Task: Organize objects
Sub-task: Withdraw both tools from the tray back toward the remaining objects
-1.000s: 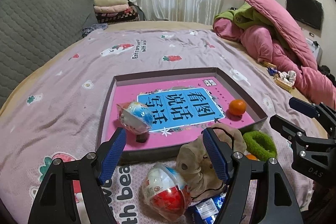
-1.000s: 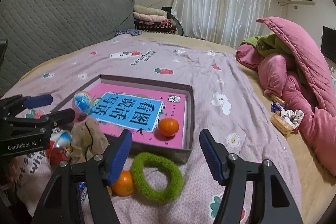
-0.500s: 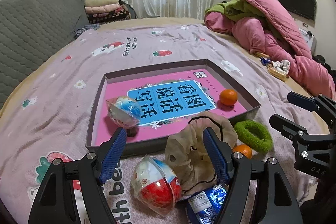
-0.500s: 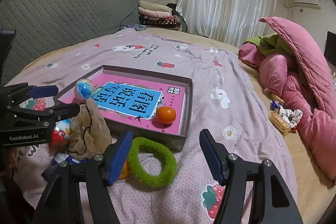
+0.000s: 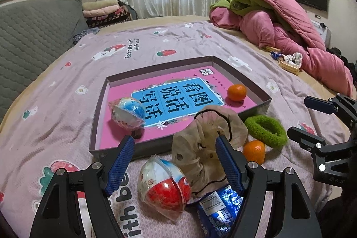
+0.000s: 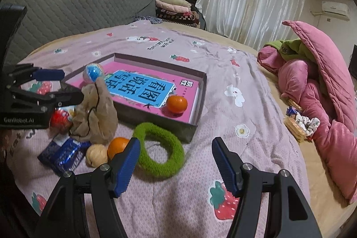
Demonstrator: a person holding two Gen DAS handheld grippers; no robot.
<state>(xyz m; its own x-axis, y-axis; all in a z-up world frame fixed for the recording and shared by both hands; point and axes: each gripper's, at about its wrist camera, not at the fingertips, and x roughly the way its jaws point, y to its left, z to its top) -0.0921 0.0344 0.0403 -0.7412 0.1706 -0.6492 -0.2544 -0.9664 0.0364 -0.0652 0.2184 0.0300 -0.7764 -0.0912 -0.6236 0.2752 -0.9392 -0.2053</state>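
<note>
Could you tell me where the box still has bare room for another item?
The box floor is free in the middle, between the blue egg and the orange, and along its far wall. It is crowded outside the near wall, around the beige pouch and green ring.

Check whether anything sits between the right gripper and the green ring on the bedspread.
Nothing visible does. The right gripper is open, and the green ring lies flat just ahead of its left finger. The orange sits beside the ring to the left, off the path.
</note>
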